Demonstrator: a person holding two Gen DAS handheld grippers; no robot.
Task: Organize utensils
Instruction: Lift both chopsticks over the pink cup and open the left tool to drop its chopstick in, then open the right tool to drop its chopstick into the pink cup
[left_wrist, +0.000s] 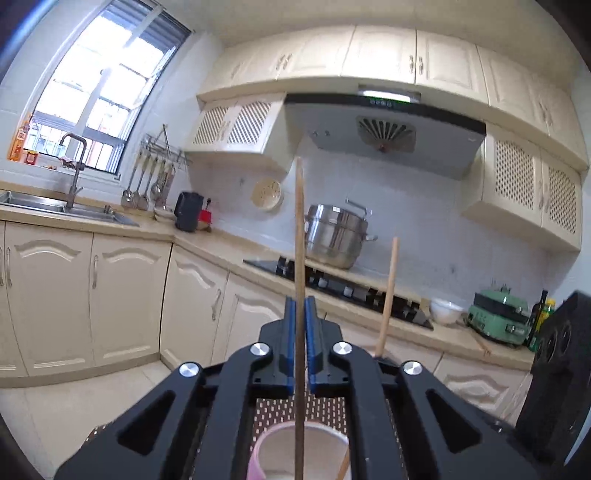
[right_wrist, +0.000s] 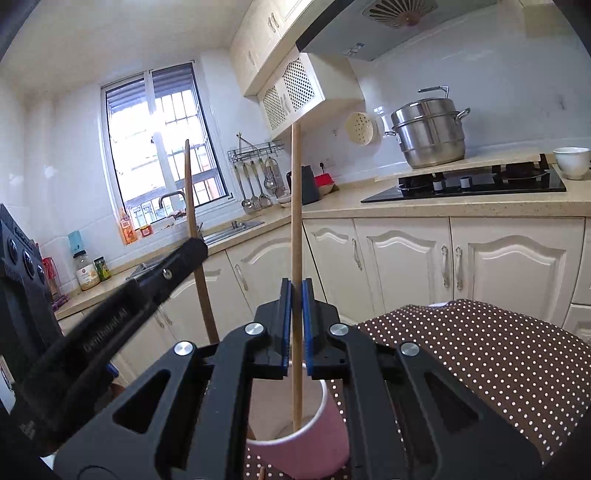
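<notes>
A: Left wrist view, L to R?

B: Upper left, window. Below it a sink (left_wrist: 66, 207) on the counter, ladles hanging on a rail (left_wrist: 147, 184) just right of it. Centre: left gripper (left_wrist: 300, 314), blue pads clamped on a dark chopstick (left_wrist: 300, 236), stick upright, running from mid frame down to the bottom edge. Its lower end goes into a pink cup (left_wrist: 264, 454) at bottom centre, cup standing on a brown dotted cloth (left_wrist: 273, 410).

A: Other stick?

B: Lighter chopstick (left_wrist: 388, 295) just right of centre, leaning slightly, bottom hidden behind the gripper body. Steel pot (left_wrist: 338, 236) by the hob behind it. Far right, green appliance (left_wrist: 496, 317) on the counter.

A: Right wrist view?

B: Left edge, black body of the left gripper (right_wrist: 192, 254) coming in diagonally, pinching the dark chopstick (right_wrist: 195, 236), stick tilted a bit. Centre: right gripper (right_wrist: 296, 314), pads squeezed on the light chopstick (right_wrist: 295, 221), upright, lower end inside the pink cup (right_wrist: 314, 439) at bottom centre. Whether it touches the cup's floor, can't tell.

A: Right side?

B: Dotted cloth (right_wrist: 480, 354) lower right, cup on it. Hob (right_wrist: 472, 184) and steel pot (right_wrist: 428, 136) upper right, white bowl (right_wrist: 571, 162) at far right edge.
</notes>
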